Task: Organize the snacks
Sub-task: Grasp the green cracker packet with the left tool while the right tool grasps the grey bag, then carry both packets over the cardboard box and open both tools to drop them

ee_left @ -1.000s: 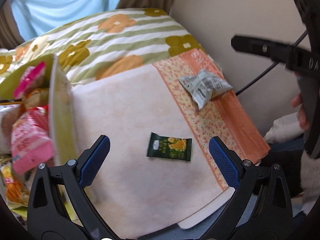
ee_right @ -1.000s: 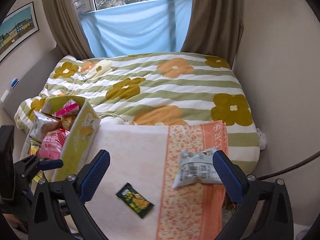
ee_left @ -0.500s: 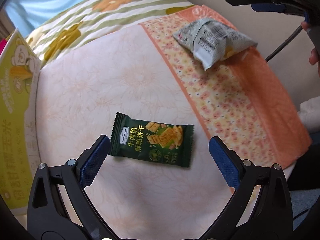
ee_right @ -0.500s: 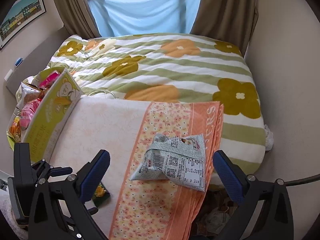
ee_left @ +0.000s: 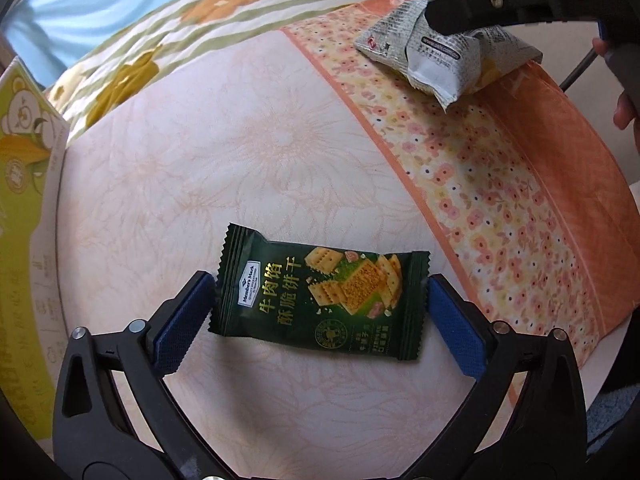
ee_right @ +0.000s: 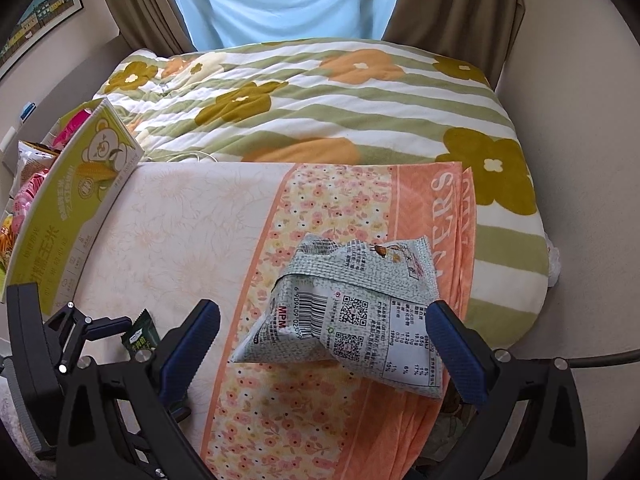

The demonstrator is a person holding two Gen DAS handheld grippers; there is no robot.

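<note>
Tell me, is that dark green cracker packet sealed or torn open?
Sealed, as far as shows: the green cracker packet lies flat on the cloth, both crimped ends intact, no tear visible. Its underside is hidden.

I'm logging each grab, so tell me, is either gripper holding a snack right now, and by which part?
Nothing is held. The open left gripper straddles the green cracker packet at its short ends; the open right gripper brackets the grey snack bag.
</note>
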